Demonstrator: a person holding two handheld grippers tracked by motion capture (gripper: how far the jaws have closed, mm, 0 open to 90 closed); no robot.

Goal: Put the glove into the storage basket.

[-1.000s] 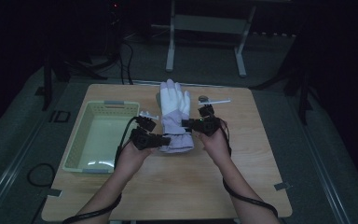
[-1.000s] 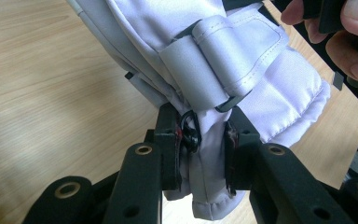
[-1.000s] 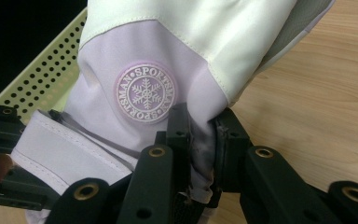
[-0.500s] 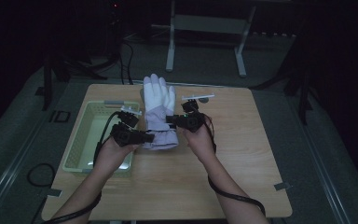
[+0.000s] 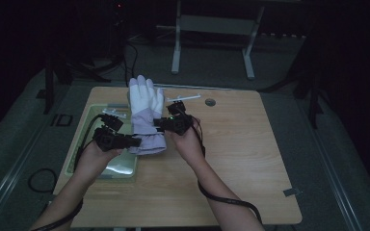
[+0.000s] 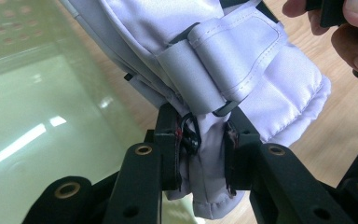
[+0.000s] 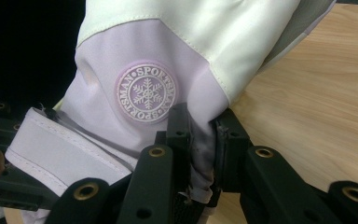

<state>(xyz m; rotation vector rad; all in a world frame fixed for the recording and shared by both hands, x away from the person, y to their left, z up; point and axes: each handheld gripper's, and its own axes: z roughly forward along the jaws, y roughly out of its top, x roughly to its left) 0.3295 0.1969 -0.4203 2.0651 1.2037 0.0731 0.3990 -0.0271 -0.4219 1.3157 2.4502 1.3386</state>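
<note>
Over the surface (image 5: 231, 159), near its left edge, your left claw (image 5: 134, 142) and right claw (image 5: 160, 123) each pinched the glove (image 5: 146, 115) cuff, forearms angled inward.

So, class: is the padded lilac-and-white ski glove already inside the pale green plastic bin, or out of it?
Out. The padded lilac-and-white ski glove hangs clamped between the left gripper and right gripper, beside the pale green plastic bin, over the wooden table.

White-fingered, pale lilac glove (image 5: 146, 118) with a snowflake badge (image 7: 146, 93); pale green tray (image 5: 84, 144); light wood tabletop (image 5: 250, 159).
</note>
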